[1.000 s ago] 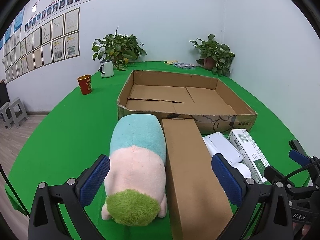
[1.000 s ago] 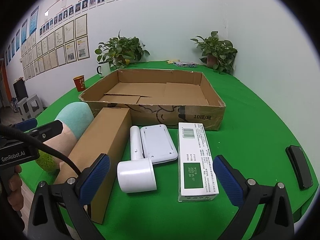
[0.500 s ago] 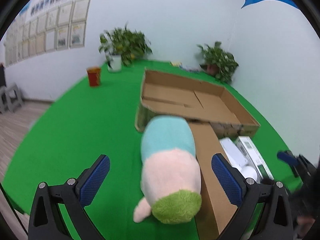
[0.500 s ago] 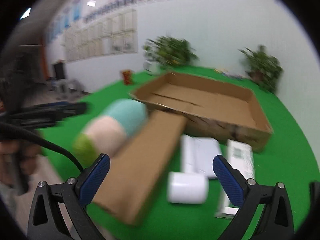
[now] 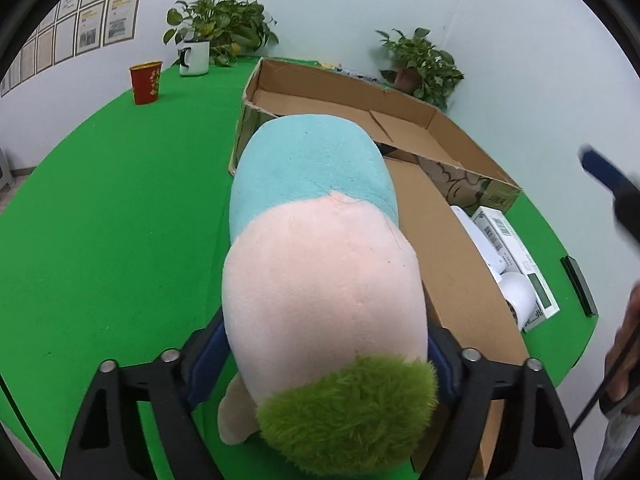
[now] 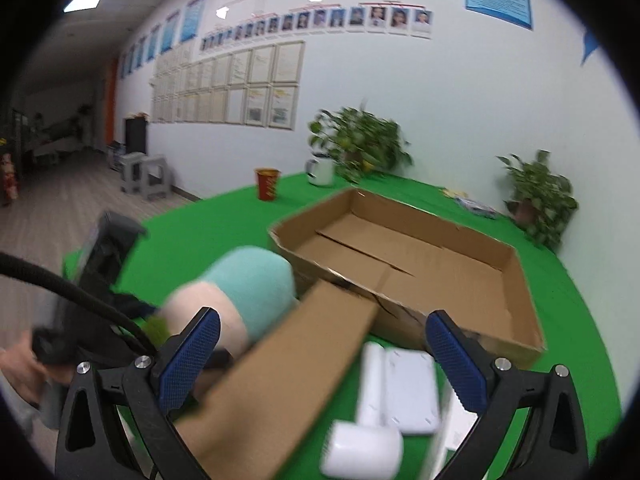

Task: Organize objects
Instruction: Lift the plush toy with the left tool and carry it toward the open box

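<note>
A: Step in hand, as we judge it: grasp the plush (image 5: 320, 280) low and evenly on both flanks, then carry it to the tray (image 5: 436, 120) at one o'clock without nudging the long box (image 5: 448, 280) touching its right side.

B: Our left gripper (image 5: 320, 364) has just been closing; the jaws flank the plush, contact looks made. Our right gripper (image 6: 320, 356) stands spread, holding nothing.

A: Item status, plush toy (image 5: 320, 264)?
B: Teal, pink and green; lying lengthwise on the green table (image 5: 112, 208).
A: Adjacent items?
B: Long closed carton (image 5: 448, 264) alongside; white device (image 6: 384, 404), labelled white box (image 5: 516, 256) beyond. Open cardboard tray (image 5: 440, 120) behind.
</note>
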Demonstrator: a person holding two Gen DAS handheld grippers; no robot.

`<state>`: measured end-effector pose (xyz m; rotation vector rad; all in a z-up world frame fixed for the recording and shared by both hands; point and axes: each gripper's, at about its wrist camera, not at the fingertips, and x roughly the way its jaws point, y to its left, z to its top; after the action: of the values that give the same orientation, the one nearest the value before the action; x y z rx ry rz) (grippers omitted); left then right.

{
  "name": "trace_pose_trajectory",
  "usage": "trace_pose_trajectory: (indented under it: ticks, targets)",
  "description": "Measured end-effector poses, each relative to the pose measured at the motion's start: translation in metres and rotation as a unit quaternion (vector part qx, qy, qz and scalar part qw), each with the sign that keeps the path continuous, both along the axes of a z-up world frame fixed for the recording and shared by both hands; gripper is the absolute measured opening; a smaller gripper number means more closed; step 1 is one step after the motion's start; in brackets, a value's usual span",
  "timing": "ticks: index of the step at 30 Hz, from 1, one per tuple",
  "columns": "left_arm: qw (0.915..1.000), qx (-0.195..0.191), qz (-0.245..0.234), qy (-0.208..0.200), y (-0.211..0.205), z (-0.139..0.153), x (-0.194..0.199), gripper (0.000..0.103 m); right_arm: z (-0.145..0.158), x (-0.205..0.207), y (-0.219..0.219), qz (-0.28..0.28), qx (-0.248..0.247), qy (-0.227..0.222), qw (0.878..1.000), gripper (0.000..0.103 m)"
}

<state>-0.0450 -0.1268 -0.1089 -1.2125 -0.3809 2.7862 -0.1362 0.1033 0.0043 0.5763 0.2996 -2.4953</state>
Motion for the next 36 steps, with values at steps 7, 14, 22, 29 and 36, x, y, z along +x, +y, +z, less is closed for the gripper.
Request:
trace_pose_trajectory:
  ticks: [7,14,22,29,36]
  targets:
    - [0.9986,0.044,0.024,0.014,-0.025,0.007,0.036,0.071,0.008,-0.024,-0.048,0.086,-0.058,-0.066,0.992,0.102]
    - [0.9960,0.049,0.070,0.026,-0.053,0.005,0.098,0.071,-0.009,-0.047,-0.104,0.157,-0.077,-0.197,0.965,0.102]
    - [0.9946,0.039,0.085,0.046,-0.055,0.002,0.121,0.071,-0.046,-0.023,-0.160,0.141,0.033,-0.301,0.943,0.103]
    - [0.9952,-0.029,0.068,0.064,-0.036,0.009,0.127,0.067,-0.054,-0.012,-0.155,0.085,0.079,-0.308,0.944,0.097]
    - [0.9944,-0.053,0.049,0.078,-0.028,0.028,0.127,0.065,-0.043,-0.006,-0.124,0.054,0.025,-0.292,0.954,0.087]
